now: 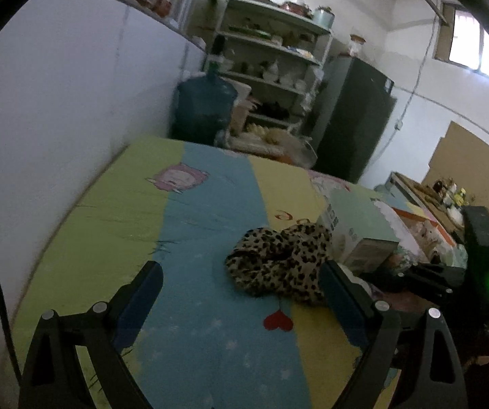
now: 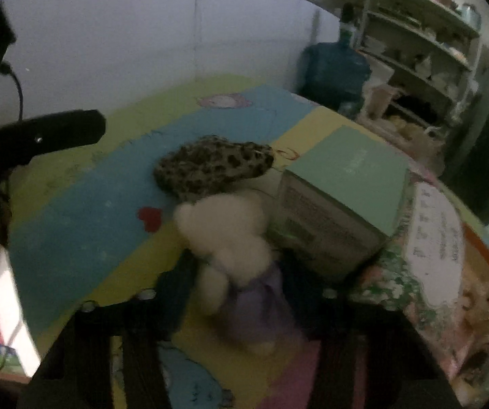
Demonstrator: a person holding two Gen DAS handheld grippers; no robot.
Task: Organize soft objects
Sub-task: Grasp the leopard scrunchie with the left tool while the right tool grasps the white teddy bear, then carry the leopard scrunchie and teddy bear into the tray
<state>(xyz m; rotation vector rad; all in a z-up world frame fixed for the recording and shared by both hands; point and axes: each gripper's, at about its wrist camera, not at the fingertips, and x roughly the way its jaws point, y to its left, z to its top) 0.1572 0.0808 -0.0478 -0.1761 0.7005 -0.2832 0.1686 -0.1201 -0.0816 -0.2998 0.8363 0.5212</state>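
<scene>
Right hand-held gripper [image 2: 241,289] clasps a fluffy white plush toy [image 2: 225,235] in lilac.

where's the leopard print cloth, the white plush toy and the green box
leopard print cloth [image 1: 278,262]: left wrist view, middle of the crumpled heap.
white plush toy [image 2: 224,235]: right wrist view, its fluffy white body.
green box [image 2: 346,177]: right wrist view, its flat green top face.

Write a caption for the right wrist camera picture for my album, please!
The right gripper frames a white plush toy in a purple outfit, beside a leopard-print cloth and green box.
</scene>
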